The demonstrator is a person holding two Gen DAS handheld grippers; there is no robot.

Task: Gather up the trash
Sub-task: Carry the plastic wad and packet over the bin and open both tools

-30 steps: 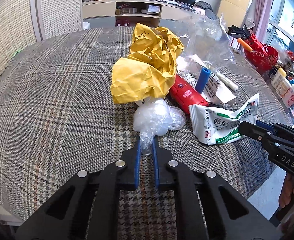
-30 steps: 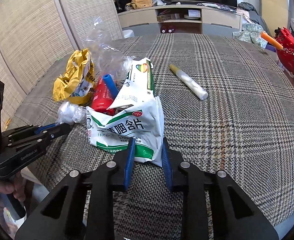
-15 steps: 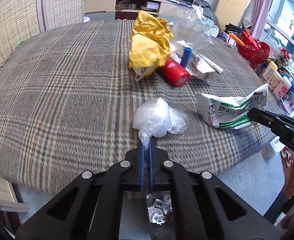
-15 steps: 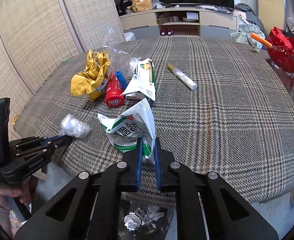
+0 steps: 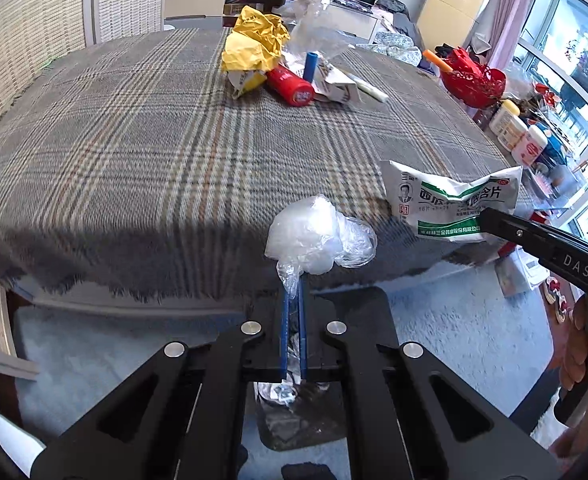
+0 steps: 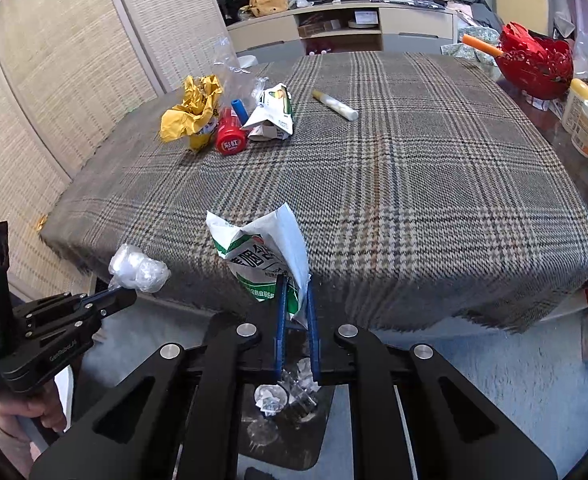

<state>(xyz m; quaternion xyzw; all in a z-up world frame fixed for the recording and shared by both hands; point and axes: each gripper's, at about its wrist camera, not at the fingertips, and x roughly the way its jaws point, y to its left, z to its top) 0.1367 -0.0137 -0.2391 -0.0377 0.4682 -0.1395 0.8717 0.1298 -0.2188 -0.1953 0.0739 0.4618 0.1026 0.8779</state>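
Note:
My left gripper (image 5: 292, 282) is shut on a crumpled clear plastic wad (image 5: 313, 240), held off the table's front edge; the wad also shows in the right wrist view (image 6: 138, 268). My right gripper (image 6: 294, 280) is shut on a white and green medicine bag (image 6: 266, 256), also held past the edge, seen too in the left wrist view (image 5: 449, 204). Below both grippers a dark trash bin (image 6: 290, 412) on the floor holds crumpled scraps. On the plaid table (image 6: 373, 168) lie a yellow crumpled bag (image 6: 192, 112), a red cylinder (image 6: 230, 138), a blue tube (image 6: 240, 110), a torn carton (image 6: 274, 114) and a white stick (image 6: 335, 106).
A red basket (image 6: 533, 60) and several white bottles (image 6: 585, 124) stand at the table's right. Woven panels (image 6: 74, 60) line the left. A low shelf unit (image 6: 341, 24) stands behind. Light carpet (image 6: 473, 380) covers the floor in front.
Both grippers have pulled back off the table with their trash, from over the pile to beyond the front edge. The bin is now beneath them.

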